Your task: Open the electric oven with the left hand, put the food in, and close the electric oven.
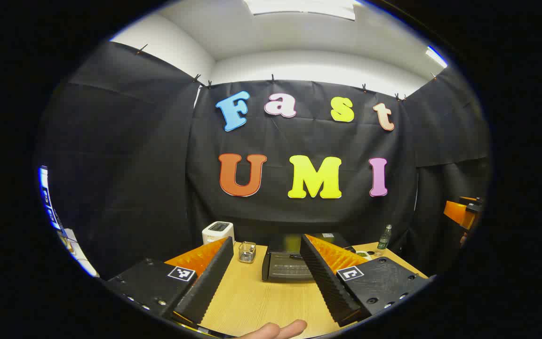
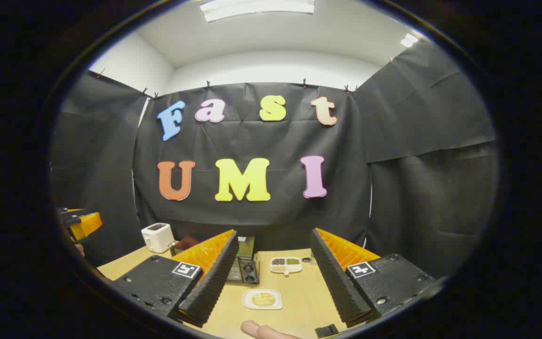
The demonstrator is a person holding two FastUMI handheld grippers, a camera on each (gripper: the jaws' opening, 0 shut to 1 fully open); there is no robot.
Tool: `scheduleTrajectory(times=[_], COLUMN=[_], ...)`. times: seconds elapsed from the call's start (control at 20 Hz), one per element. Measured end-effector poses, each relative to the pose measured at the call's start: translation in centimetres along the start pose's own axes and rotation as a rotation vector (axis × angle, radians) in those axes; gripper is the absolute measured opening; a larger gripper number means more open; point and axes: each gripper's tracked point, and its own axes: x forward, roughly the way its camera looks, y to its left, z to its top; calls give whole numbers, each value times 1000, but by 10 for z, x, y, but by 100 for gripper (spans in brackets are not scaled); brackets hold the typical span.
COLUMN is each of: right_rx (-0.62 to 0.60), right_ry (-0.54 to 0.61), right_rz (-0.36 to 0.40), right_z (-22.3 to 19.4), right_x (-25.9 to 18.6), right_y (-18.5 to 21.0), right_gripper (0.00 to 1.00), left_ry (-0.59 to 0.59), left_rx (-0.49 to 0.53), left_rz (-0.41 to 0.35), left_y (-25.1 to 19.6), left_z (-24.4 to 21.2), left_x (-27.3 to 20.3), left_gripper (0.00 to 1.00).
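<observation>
The black electric oven [image 1: 290, 266] stands on the wooden table [image 1: 252, 301], straight ahead between the fingers of my left gripper [image 1: 267, 241], which is open and holds nothing. I cannot tell whether its door is open or closed. In the right gripper view the oven [image 2: 245, 266] is half hidden behind one finger, its knobs showing. A white square plate with yellow food [image 2: 262, 299] lies on the table between the fingers of my right gripper [image 2: 274, 233], which is open and above it.
A white toaster [image 1: 218, 231] and a glass cup [image 1: 247, 252] stand left of the oven. A green bottle [image 1: 384, 237] is at the back right. A divided dish of food [image 2: 286, 264] lies beyond the plate. A person's fingertip [image 1: 275, 330] shows at the bottom.
</observation>
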Motion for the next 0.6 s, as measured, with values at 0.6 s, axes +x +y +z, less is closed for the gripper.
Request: scheduleTrajectory(times=[0.6], right_rx=[-13], right_ry=[-42], right_rz=[-38], right_z=[4], right_x=[-8], right_y=[-19], right_gripper=[95], left_ry=[-19], left_rx=[6], left_rz=[-6], left_y=[-4], left_z=[0], left_x=[0], left_gripper=[93])
